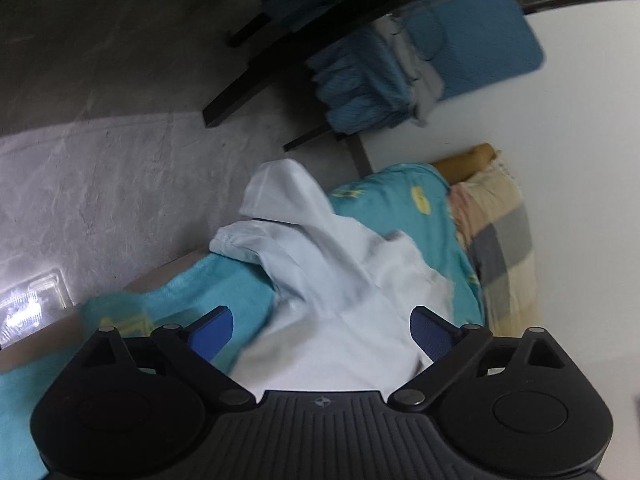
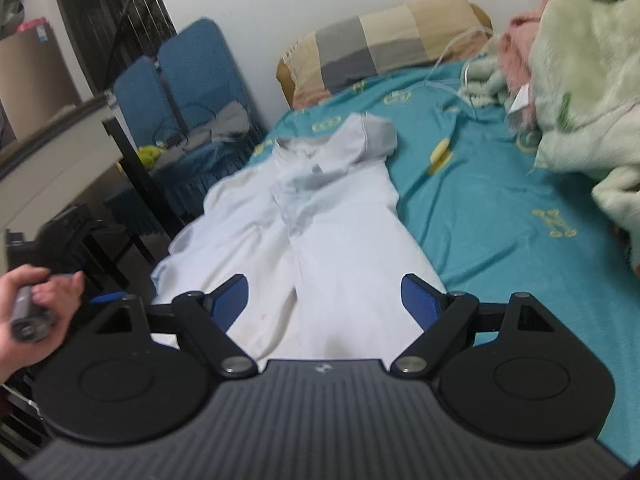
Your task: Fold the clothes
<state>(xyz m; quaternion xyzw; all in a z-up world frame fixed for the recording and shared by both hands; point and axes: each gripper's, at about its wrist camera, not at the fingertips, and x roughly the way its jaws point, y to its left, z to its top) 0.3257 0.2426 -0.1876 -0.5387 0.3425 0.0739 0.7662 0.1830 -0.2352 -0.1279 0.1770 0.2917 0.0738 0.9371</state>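
While the shirt (image 2: 304,216) lies lengthwise on the bed (image 2: 500,208), collar far and hem toward me, I hold both my left gripper (image 1: 322,330) and right gripper (image 2: 324,300) spread wide and empty over its near end, neither nearer.

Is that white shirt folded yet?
Partly: the white collared shirt lies lengthwise on the teal bedsheet, one sleeve flipped over its collar.
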